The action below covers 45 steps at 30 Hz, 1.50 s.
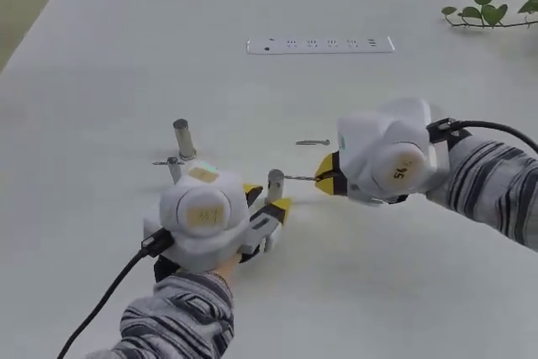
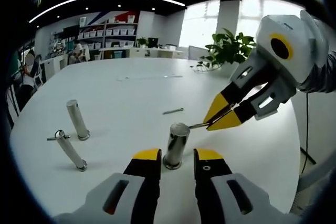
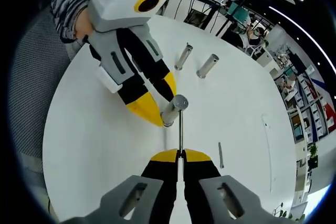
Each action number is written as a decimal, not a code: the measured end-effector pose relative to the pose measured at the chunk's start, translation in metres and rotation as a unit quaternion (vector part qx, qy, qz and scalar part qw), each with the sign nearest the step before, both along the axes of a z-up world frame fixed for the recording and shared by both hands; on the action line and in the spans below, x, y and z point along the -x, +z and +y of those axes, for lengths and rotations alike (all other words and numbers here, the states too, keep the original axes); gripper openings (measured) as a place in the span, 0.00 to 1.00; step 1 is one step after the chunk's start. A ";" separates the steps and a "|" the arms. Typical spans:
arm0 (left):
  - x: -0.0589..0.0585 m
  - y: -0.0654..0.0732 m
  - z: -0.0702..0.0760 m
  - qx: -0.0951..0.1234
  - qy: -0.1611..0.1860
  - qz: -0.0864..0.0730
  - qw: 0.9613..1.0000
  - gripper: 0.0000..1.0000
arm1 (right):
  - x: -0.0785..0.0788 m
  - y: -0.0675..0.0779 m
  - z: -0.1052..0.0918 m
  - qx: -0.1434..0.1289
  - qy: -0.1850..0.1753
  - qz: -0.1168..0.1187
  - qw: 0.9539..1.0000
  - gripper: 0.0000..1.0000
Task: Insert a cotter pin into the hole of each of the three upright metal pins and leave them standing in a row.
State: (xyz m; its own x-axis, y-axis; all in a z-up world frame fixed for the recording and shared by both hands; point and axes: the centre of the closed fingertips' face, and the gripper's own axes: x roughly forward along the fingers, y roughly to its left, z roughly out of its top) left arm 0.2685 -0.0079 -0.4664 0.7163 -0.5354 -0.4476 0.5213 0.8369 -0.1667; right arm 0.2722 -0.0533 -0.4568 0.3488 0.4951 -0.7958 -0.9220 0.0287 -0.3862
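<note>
**Work surface:** a plain white table (image 1: 126,56) in an open office with shelving (image 2: 113,38) and bright windows (image 2: 207,19).

**Landmark:** the front metal pin (image 1: 275,182), upright on the table.

- The left gripper (image 1: 268,199) has 1 jaw on each side of this pin's base. Whether they clamp it cannot be told.
- The right gripper (image 1: 323,176), right of the front metal pin, is closed on a cotter pin (image 1: 301,178). The cotter pin is held level with its tip at the pin's head.
- 2 more pins stand left of the front metal pin. The second metal pin (image 1: 174,167) has a fitted cotter pin (image 1: 161,162) through its top. The bare third metal pin (image 1: 183,139) stands just beyond it.
- A loose cotter pin (image 1: 313,142) lies beyond the front metal pin, slightly right.
- Far beyond the front metal pin lie a white power strip (image 1: 319,44) and a plant (image 1: 496,6).
</note>
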 end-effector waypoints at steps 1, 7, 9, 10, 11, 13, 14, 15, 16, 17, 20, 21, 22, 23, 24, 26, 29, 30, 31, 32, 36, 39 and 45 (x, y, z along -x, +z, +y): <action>-0.001 0.000 -0.001 0.004 0.003 0.002 1.000 0.21 | -0.001 0.000 0.000 0.000 0.000 0.000 1.000 0.00; -0.004 -0.003 -0.003 0.005 0.011 0.005 1.000 0.19 | -0.003 -0.001 0.000 0.002 -0.002 0.001 1.000 0.00; -0.005 -0.004 -0.002 0.007 0.016 0.008 1.000 0.18 | -0.002 -0.002 0.000 0.002 -0.001 0.003 1.000 0.00; -0.005 -0.004 -0.002 0.008 0.018 0.008 1.000 0.18 | -0.001 -0.002 0.001 0.002 0.000 0.004 1.000 0.00; -0.006 -0.004 -0.003 0.010 0.019 0.009 1.000 0.17 | -0.001 -0.003 0.001 0.004 0.000 0.004 1.000 0.00; -0.006 -0.005 -0.004 0.011 0.020 0.009 1.000 0.17 | -0.001 -0.004 0.001 0.004 0.001 0.005 1.000 0.00; -0.007 -0.005 -0.004 0.010 0.020 0.009 1.000 0.16 | -0.001 -0.004 0.002 0.004 0.002 0.006 1.000 0.00; -0.007 -0.005 -0.004 0.010 0.020 0.009 1.000 0.16 | -0.001 -0.003 0.002 0.003 0.002 0.005 1.000 0.00; -0.007 -0.005 -0.004 0.010 0.019 0.009 1.000 0.16 | -0.001 -0.003 0.002 0.005 0.003 0.005 1.000 0.00; -0.007 -0.005 -0.005 0.011 0.019 0.010 1.000 0.15 | -0.001 -0.004 0.002 0.005 0.004 0.005 1.000 0.00; -0.009 -0.004 -0.005 0.010 0.020 0.008 1.000 0.15 | -0.001 -0.003 0.001 0.006 0.004 0.007 1.000 0.00; -0.009 -0.004 -0.005 0.010 0.021 0.008 1.000 0.15 | -0.002 -0.003 0.001 0.006 0.005 0.006 1.000 0.00; -0.009 -0.003 -0.005 0.011 0.022 0.008 1.000 0.15 | -0.002 -0.003 0.001 0.007 0.005 0.005 1.000 0.00; -0.009 -0.002 -0.006 0.011 0.023 0.007 1.000 0.15 | -0.002 -0.003 0.001 0.007 0.006 0.006 1.000 0.00; -0.009 -0.001 -0.006 0.010 0.024 0.005 1.000 0.15 | -0.002 -0.003 0.001 0.008 0.006 0.005 1.000 0.00; -0.009 -0.002 -0.005 0.006 0.025 0.005 1.000 0.15 | -0.003 -0.004 0.002 0.008 0.006 0.005 1.000 0.00; -0.010 -0.002 -0.005 0.004 0.026 0.005 1.000 0.14 | -0.005 -0.004 0.002 0.008 0.005 0.005 1.000 0.00; -0.010 -0.002 -0.005 0.003 0.026 0.005 1.000 0.13 | -0.005 -0.004 0.002 0.008 0.005 0.005 1.000 0.00; -0.010 -0.002 -0.004 0.000 0.026 0.004 1.000 0.12 | -0.005 -0.004 0.002 0.008 0.005 0.005 1.000 0.00; -0.011 -0.003 -0.003 -0.002 0.026 0.004 1.000 0.11 | -0.006 -0.004 0.002 0.008 0.006 0.004 1.000 0.00; -0.010 -0.003 -0.004 -0.019 0.005 -0.004 1.000 0.11 | -0.006 -0.003 0.002 0.009 0.010 0.002 1.000 0.00; -0.010 -0.003 -0.004 -0.023 -0.008 -0.006 1.000 0.10 | -0.006 -0.003 0.003 0.011 0.018 -0.001 1.000 0.00; -0.009 -0.003 -0.004 -0.037 -0.042 -0.012 0.998 0.10 | -0.004 -0.001 0.005 0.013 0.030 -0.002 0.999 0.00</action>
